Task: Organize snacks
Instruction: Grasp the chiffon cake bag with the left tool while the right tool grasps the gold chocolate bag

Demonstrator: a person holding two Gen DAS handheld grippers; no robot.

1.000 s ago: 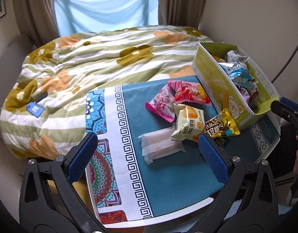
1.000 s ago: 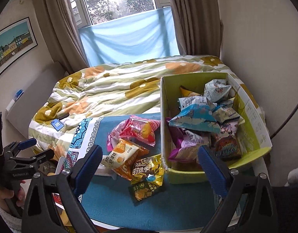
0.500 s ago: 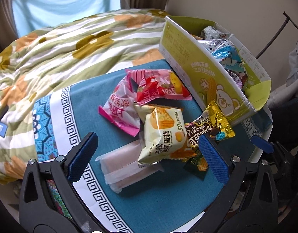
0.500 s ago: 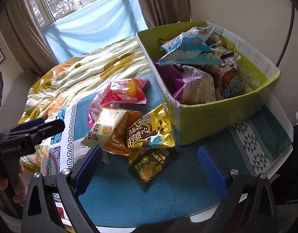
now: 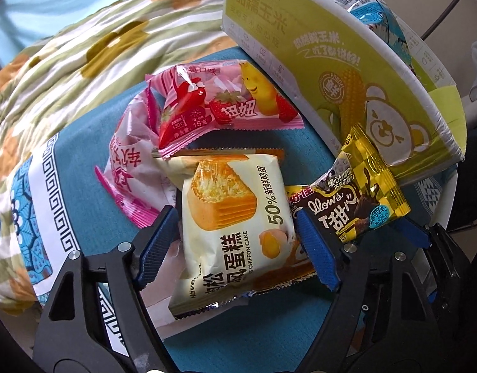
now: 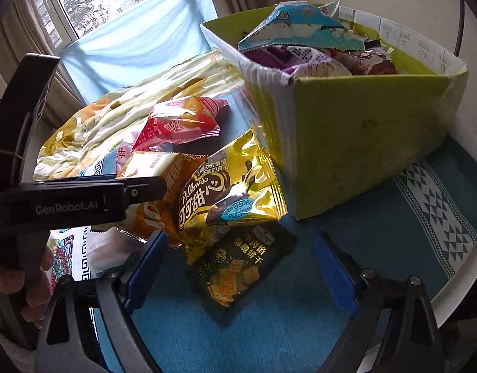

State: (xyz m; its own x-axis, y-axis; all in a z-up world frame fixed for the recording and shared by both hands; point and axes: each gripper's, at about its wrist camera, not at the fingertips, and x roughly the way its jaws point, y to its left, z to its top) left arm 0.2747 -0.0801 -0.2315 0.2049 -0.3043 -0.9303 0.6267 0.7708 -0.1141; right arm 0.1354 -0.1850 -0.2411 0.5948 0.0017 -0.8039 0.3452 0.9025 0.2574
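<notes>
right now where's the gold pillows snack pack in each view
Left wrist view: the gold Pillows pack is right of centre, leaning at the green box's near corner, just past the left tongs' right-hand pad.
Right wrist view: the pack is at centre, left of the box, overlapping the dark cracker packet.
Shared landmark: the green box.

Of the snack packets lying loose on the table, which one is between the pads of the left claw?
The cream chiffon cake packet, printed with a yellow cake slice. It lies between the pads of the left claw; the gold, pink and strawberry packets lie outside them.
</notes>
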